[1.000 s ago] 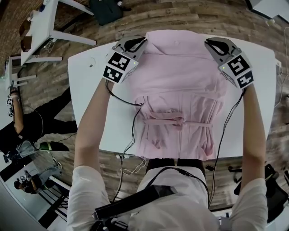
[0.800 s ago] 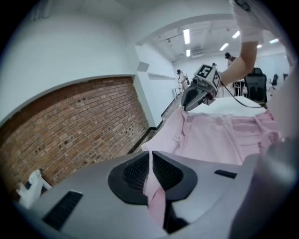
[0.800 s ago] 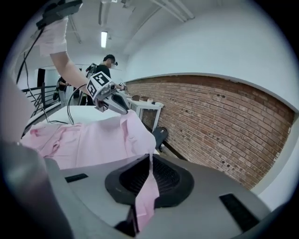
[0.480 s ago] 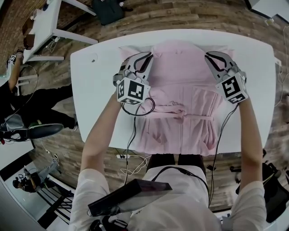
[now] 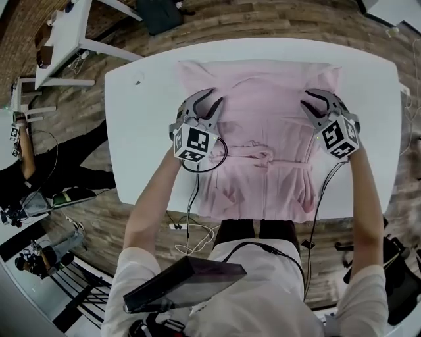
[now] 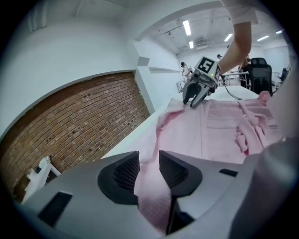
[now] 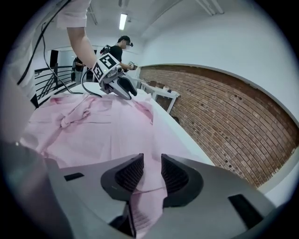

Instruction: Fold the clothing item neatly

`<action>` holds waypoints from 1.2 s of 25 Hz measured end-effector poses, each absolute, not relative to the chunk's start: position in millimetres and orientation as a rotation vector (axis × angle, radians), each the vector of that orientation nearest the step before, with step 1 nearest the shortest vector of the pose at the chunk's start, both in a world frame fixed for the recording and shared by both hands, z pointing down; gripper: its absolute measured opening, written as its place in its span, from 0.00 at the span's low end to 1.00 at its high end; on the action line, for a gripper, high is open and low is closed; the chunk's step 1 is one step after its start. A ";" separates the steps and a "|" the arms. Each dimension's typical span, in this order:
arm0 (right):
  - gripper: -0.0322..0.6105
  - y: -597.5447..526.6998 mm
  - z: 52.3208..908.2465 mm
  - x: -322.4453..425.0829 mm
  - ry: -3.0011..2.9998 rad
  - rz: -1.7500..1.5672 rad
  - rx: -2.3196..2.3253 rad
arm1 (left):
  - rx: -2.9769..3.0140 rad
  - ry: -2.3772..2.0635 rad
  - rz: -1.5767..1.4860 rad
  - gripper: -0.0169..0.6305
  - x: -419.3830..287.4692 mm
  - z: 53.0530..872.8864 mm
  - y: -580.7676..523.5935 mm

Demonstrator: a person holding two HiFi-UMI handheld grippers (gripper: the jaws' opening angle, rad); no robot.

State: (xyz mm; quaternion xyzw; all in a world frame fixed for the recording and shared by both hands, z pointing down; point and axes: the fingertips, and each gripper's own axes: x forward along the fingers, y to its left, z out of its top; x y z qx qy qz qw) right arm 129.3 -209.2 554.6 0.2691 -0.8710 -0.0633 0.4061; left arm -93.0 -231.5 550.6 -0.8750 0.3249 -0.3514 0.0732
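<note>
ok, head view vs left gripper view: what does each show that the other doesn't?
Head view only: the wood floor, the white table's full outline, and the left gripper from outside with its marker cube.
Left gripper view only: that gripper's jaws close up. They have just been opening and stand apart with pink cloth between them. It also shows a brick wall and ceiling lights.
Both: the pink garment spread on the table, its tied belt, and the right gripper.
</note>
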 end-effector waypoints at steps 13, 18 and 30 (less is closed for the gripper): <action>0.06 -252.7 512.2 104.1 -2.314 -0.050 0.816 | -2.786 1.053 -0.983 0.03 -66.4 507.9 -286.4; 0.06 -264.3 518.9 76.0 -2.343 0.070 0.798 | -2.978 0.920 -1.081 0.03 -34.3 524.9 -289.6; 0.06 -249.0 573.2 77.9 -2.228 0.301 0.725 | -3.077 0.636 -1.380 0.03 -25.8 578.2 -253.0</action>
